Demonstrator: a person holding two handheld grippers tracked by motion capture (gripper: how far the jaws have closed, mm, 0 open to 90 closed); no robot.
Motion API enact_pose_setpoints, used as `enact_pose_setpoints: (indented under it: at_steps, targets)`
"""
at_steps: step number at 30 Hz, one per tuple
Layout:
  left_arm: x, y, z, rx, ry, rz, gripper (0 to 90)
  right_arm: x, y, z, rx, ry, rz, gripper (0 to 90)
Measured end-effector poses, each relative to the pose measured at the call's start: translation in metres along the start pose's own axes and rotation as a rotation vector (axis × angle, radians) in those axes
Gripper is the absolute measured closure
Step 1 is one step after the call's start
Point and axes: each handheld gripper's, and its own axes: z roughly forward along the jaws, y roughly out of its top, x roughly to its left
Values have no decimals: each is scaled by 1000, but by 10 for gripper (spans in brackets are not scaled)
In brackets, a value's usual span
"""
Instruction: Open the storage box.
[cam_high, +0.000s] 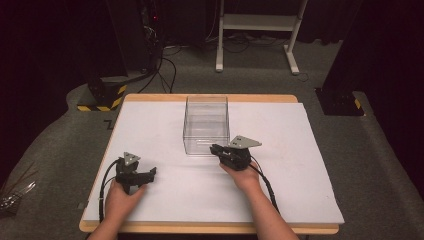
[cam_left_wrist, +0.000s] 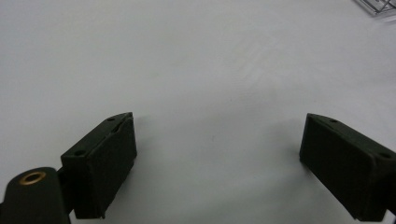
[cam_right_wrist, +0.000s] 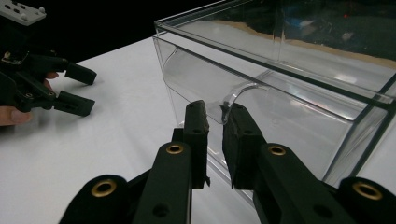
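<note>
A clear plastic box (cam_high: 206, 124) stands open-topped at the middle of the white table top (cam_high: 280, 165). In the right gripper view the box (cam_right_wrist: 299, 60) has a curved clear handle (cam_right_wrist: 239, 92) on its near wall. My right gripper (cam_right_wrist: 215, 122) has its jaws nearly together, with the edge of that handle pinched between their tips. From above, the right gripper (cam_high: 216, 149) sits at the box's near right corner. My left gripper (cam_high: 150, 173) rests low at the front left, open with bare table between its jaws (cam_left_wrist: 217, 154), and it also appears across the table (cam_right_wrist: 86, 91).
The white sheet lies on a wooden table whose edge (cam_high: 210, 228) runs along the front. On the carpet behind it are a white frame stand (cam_high: 257, 30), cables (cam_high: 165, 70), and a yellow-and-black striped base (cam_high: 102, 97) at back left. A black base (cam_high: 340, 102) stands at right.
</note>
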Motion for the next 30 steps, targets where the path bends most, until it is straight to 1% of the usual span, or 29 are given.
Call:
enact_pose_setpoints:
  at_steps: [10,24,29,30]
  targets:
    - [0,0,0,1,0,-1,113,8,-5,-8,-5,11,1,811]
    - [0,0,0,2,0,1,113,20,-12,-19,-2,27,-14,820]
    - [0,0,0,2,0,-1,113,26,-15,-24,-6,33,-17,824]
    - [0,0,0,2,-1,1,113,29,-16,-27,-7,37,-20,825]
